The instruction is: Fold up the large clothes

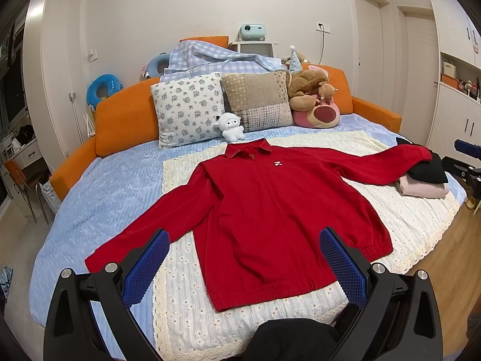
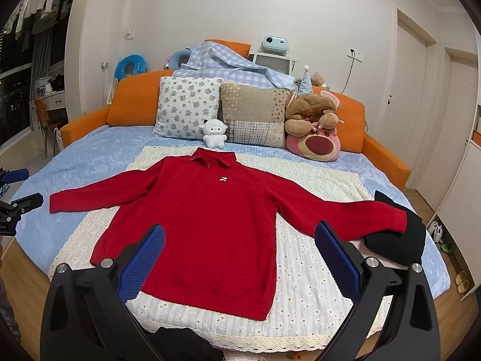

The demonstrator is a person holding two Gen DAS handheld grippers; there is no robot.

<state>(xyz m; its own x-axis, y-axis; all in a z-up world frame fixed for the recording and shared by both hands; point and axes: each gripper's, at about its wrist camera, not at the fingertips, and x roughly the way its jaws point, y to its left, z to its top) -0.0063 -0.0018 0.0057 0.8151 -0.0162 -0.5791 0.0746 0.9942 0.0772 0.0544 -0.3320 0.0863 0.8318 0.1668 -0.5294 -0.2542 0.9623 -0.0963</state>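
A red collared jacket (image 1: 264, 210) lies flat and face up on a cream lace blanket (image 1: 375, 210) on the bed, both sleeves spread wide; it also shows in the right wrist view (image 2: 204, 225). My left gripper (image 1: 245, 240) is open and empty, held above the jacket's hem near the foot of the bed. My right gripper (image 2: 240, 237) is open and empty, also above the hem. The right sleeve's cuff rests on a stack of folded clothes (image 1: 427, 180), black over pink, also in the right wrist view (image 2: 399, 240).
Pillows (image 1: 189, 108), a small white plush (image 1: 231, 128) and brown and pink plush toys (image 1: 312, 99) line the orange headboard (image 1: 126, 123). A dark garment (image 1: 288, 340) lies at the bed's foot. Wooden floor (image 1: 451, 258) and cupboards are on the right.
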